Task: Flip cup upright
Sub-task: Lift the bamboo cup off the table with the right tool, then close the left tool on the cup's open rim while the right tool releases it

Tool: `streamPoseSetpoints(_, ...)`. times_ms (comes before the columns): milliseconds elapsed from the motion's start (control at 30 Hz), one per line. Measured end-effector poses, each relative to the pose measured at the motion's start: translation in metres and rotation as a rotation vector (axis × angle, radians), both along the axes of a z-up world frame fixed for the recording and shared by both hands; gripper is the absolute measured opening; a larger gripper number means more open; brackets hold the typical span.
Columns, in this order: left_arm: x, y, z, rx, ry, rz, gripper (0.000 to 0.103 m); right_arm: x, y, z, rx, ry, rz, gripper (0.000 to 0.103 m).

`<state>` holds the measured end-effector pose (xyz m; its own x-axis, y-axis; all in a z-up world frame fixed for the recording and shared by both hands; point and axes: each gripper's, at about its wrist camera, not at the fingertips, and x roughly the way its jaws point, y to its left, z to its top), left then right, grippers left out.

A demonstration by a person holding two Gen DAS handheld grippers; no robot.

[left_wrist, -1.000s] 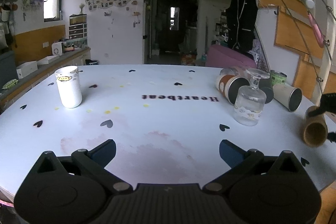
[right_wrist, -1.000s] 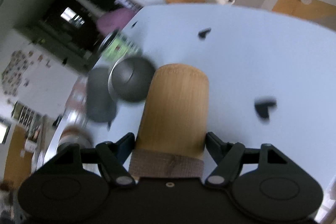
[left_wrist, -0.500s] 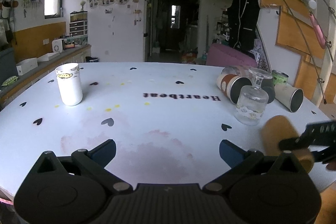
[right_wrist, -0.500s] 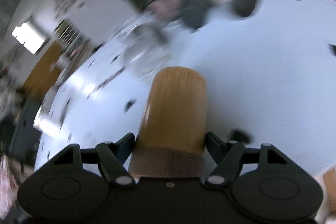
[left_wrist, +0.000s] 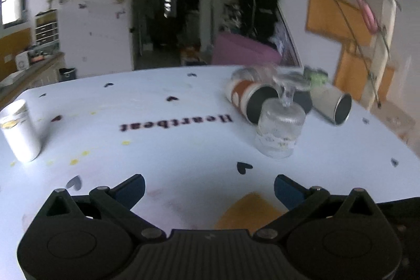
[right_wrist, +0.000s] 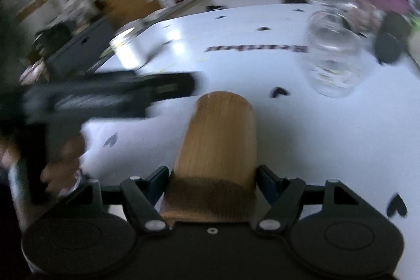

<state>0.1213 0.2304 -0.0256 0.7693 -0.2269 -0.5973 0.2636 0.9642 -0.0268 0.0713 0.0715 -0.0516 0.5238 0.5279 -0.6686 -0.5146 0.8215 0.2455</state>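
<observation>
My right gripper (right_wrist: 212,175) is shut on a brown wooden cup (right_wrist: 218,143), gripped near its rim, its closed bottom pointing away from the camera over the white table (right_wrist: 315,135). A blurred part of the same cup (left_wrist: 249,209) shows low in the left wrist view, between my left fingers. My left gripper (left_wrist: 210,188) is open and empty above the table's near part. The left gripper's body (right_wrist: 105,96) shows as a dark blur in the right wrist view.
An upside-down stemmed glass (left_wrist: 281,127) stands right of centre. Behind it lie an orange-and-white cup (left_wrist: 249,96), a dark cup (left_wrist: 302,99) and a grey cup (left_wrist: 333,104). A white cup (left_wrist: 19,130) stands upright at the left.
My right gripper has swung the wooden cup from the table's right edge leftward to in front of the left gripper. The left gripper has turned and moved right, toward the glass.
</observation>
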Motion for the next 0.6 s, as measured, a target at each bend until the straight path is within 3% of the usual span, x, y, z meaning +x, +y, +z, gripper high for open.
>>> streamPoseSetpoints(233,0.024,-0.01,-0.021,0.106,0.1,-0.043,0.103,-0.014,0.012,0.004,-0.122,-0.116,0.099,0.074)
streamPoseSetpoints(367,0.024,0.006,-0.022,0.05,0.157,-0.058,0.103,-0.019,0.004,0.003,-0.167,-0.133,0.084,0.082)
streamPoseSetpoints(600,0.009,0.028,-0.019,0.05,0.161,-0.04,0.103,-0.025,-0.02,0.007,-0.223,-0.162,-0.011,0.084)
